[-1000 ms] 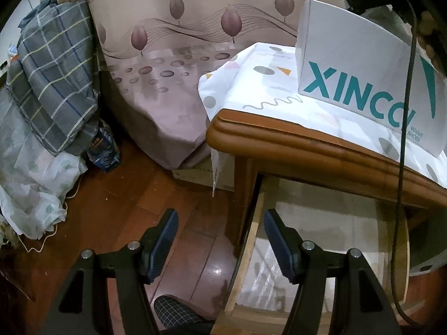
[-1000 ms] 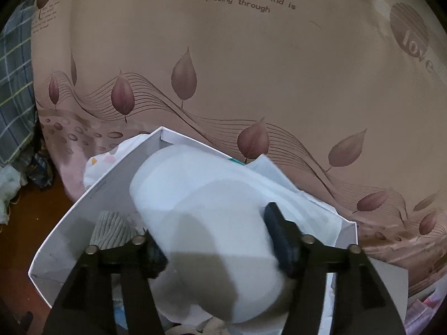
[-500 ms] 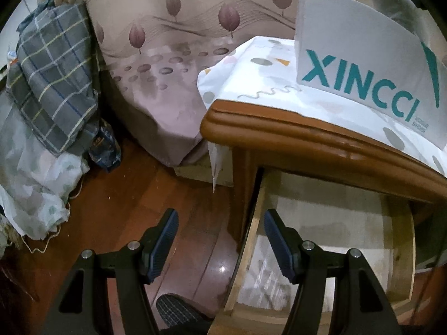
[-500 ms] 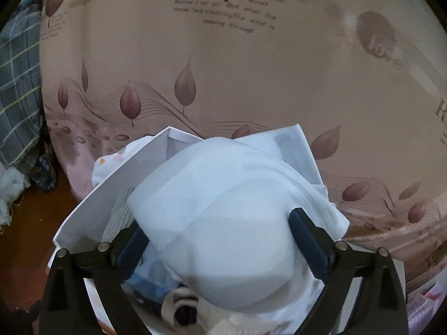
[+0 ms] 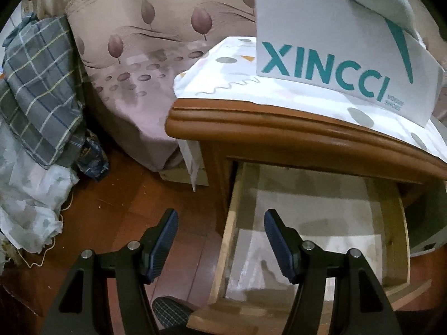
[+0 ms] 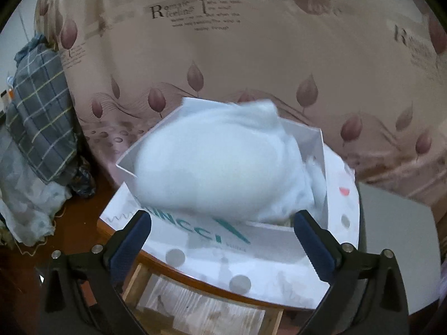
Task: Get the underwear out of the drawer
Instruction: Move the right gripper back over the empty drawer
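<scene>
This is a bedroom in a home. A bed [image 5: 145, 89] with a pink cover full of leaf pictures stands by a wooden bedside table [image 5: 279, 136] with an open drawer [image 5: 307, 223]. A checked blanket [image 5: 42, 89] lies in a heap beside it. The floor [image 5: 134, 212] is dark red wood.

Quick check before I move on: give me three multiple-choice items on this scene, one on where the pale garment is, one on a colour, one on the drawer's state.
1. The pale garment lies:
A in the drawer
B on the white box
C on the floor

2. The box lettering is:
A teal
B red
C black

3. The drawer is:
A shut
B removed
C pulled open

B: it is heaped on the white box atop the nightstand.
A: teal letters on white.
C: its paper-lined bottom shows below the nightstand top.
</scene>
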Demonstrator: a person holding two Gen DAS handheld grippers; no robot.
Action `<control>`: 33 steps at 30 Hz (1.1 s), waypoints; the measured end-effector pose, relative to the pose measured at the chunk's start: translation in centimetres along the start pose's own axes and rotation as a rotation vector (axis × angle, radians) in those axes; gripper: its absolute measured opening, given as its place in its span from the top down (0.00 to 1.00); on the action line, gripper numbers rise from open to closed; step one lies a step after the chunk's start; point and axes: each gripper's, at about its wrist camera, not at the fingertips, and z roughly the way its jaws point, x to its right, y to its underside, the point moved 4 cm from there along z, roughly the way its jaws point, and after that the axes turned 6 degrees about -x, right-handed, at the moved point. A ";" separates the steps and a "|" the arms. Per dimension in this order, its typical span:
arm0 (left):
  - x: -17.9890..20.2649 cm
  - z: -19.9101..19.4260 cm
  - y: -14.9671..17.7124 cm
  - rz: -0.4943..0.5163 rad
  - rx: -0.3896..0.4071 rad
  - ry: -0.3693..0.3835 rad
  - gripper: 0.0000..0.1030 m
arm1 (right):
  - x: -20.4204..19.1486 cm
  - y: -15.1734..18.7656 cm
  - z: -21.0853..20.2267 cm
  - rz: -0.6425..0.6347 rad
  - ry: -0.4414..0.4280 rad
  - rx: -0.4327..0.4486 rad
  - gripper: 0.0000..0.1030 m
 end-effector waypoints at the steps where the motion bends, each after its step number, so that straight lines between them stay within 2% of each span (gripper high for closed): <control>1: 0.1 0.0 0.0 0.005 0.003 -0.005 0.36 | 0.3 0.1 0.6 0.007 0.009 -0.014 0.02; 8: 0.7 0.0 -0.1 0.034 0.009 -0.024 0.36 | 0.1 -0.4 3.0 0.037 -0.005 -0.019 0.02; 16: 1.0 -0.2 0.0 0.041 0.011 -0.010 0.36 | -1.0 1.7 2.3 -0.007 -0.006 0.001 0.02; 21: 1.4 -0.2 0.4 0.055 0.002 -0.006 0.36 | -0.6 5.3 1.4 0.053 -0.057 0.003 0.01; 25: 1.6 -0.1 0.6 0.053 -0.011 0.004 0.36 | -0.3 9.2 1.5 0.076 -0.065 -0.007 0.01; 33: 2.4 0.1 1.3 0.059 -0.036 0.005 0.36 | -0.2 17.2 5.4 0.095 -0.058 -0.098 0.01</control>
